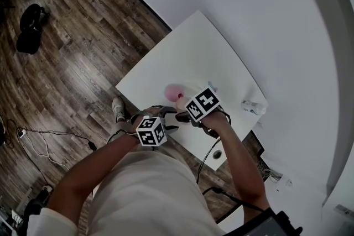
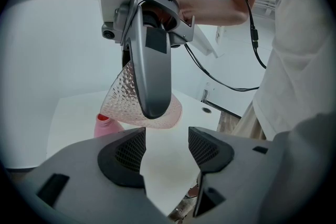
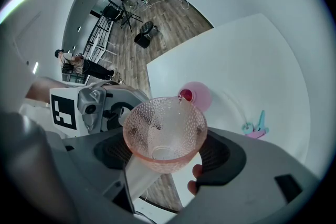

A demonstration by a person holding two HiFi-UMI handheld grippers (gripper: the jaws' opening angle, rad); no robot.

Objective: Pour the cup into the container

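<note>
My right gripper (image 3: pixel 165 153) is shut on a pink dimpled glass cup (image 3: pixel 165 131). The cup is tilted, and its lip hangs over the red mouth of a pink container (image 3: pixel 196 96) standing on the white table (image 1: pixel 193 52). In the left gripper view the cup (image 2: pixel 116 103) hangs above and right of the container (image 2: pixel 107 126), with a right gripper finger (image 2: pixel 152 76) across it. My left gripper (image 2: pixel 167 148) is open and holds nothing. It sits just left of the right gripper (image 1: pixel 183 103), near the table's front edge. From the head view the container (image 1: pixel 173 91) is partly hidden.
A small pink and teal object (image 3: pixel 256 127) lies on the table to the right, near its far corner (image 1: pixel 251 106). A cable hole (image 1: pixel 217 155) sits at the table's near edge. Wooden floor with cables and a black object (image 1: pixel 30 27) lies to the left.
</note>
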